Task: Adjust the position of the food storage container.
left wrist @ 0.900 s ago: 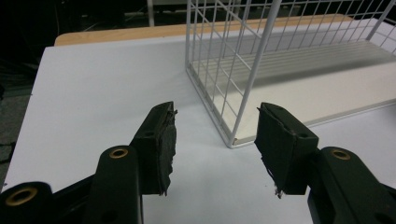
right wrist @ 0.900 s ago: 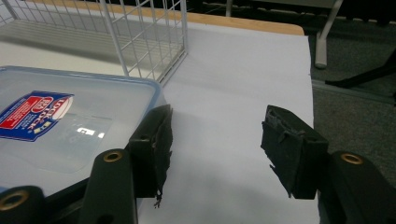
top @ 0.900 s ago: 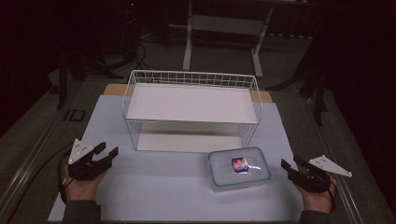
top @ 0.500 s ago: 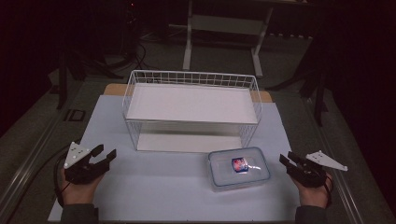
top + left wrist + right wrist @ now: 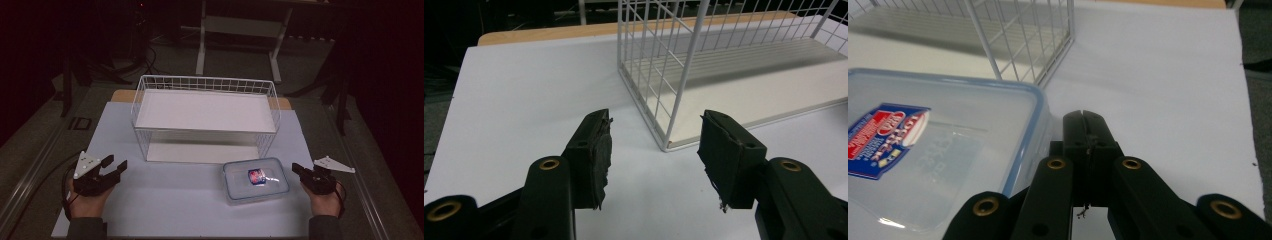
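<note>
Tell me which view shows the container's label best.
The right gripper view: the red and blue label on the clear container lid is large there. The high view shows it as a small patch; the left gripper view faces the wire rack.

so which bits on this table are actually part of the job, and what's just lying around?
In play:
- clear lidded container, nearest the right gripper, jaws shut, beside it
- white wire basket, likely the target
- left gripper, jaws open, empty

Just about:
- white table cover
- metal stand on the floor behind

A white wire basket [image 5: 205, 117] stands on the white table [image 5: 165, 200], a metal stand [image 5: 240, 27] behind.
</note>
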